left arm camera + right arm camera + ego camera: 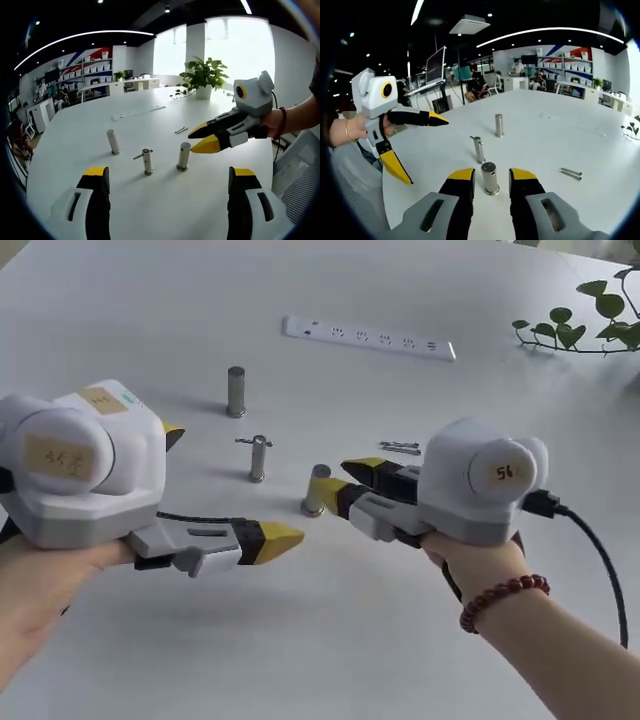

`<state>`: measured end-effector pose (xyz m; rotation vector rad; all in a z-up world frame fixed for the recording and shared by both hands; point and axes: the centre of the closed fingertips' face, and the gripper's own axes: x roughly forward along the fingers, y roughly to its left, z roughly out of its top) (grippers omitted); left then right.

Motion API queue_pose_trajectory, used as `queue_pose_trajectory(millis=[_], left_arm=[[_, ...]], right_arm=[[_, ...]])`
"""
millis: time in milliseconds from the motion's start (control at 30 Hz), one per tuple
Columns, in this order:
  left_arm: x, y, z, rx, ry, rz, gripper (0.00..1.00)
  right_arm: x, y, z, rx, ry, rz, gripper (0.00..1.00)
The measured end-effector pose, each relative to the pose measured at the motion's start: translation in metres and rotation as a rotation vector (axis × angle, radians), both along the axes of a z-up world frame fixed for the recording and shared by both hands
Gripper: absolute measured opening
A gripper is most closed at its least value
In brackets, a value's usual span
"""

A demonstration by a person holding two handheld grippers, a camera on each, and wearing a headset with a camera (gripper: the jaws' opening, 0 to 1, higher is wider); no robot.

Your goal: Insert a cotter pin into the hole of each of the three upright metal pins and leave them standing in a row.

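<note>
Narrowly parted, the right gripper brackets the nearest metal pin, likely to steady it for a cotter pin; the left gripper hangs wide open.

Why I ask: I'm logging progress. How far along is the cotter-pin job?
Done: the middle metal pin has a cotter pin through it. In hand: the right tongs stand open around the near metal pin, which has none; the left tongs are open and empty. Left: that one and the far metal pin, with two loose cotter pins lying on the table.
</note>
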<state>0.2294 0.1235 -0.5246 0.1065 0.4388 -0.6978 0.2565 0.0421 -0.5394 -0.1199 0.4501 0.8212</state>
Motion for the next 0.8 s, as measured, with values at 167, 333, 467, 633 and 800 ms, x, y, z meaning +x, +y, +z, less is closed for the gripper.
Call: queue_pose_trajectory(millis=[167,333,467,633,800], left_arm=[[0.002,0.003,0.003,0.006,-0.015,0.018,0.99],[0.003,0.005,0.005,0.006,-0.024,0.027,0.99],[0.003,0.003,0.006,0.008,-0.03,0.022,0.99],[0.004,0.007,0.006,0.037,-0.044,0.032,0.98],[0.004,0.006,0.007,0.028,-0.044,0.028,0.98]], right_arm=[[-0.003,-0.01,0.009,-0.016,-0.011,0.019,0.23],[-0.001,-0.022,0.016,-0.04,-0.026,0.027,0.22],[0.005,-0.036,0.012,-0.081,-0.026,0.044,0.22],[0.013,-0.049,0.01,-0.142,-0.013,0.061,0.21],[0.022,-0.061,0.006,-0.21,-0.005,0.074,0.2]])
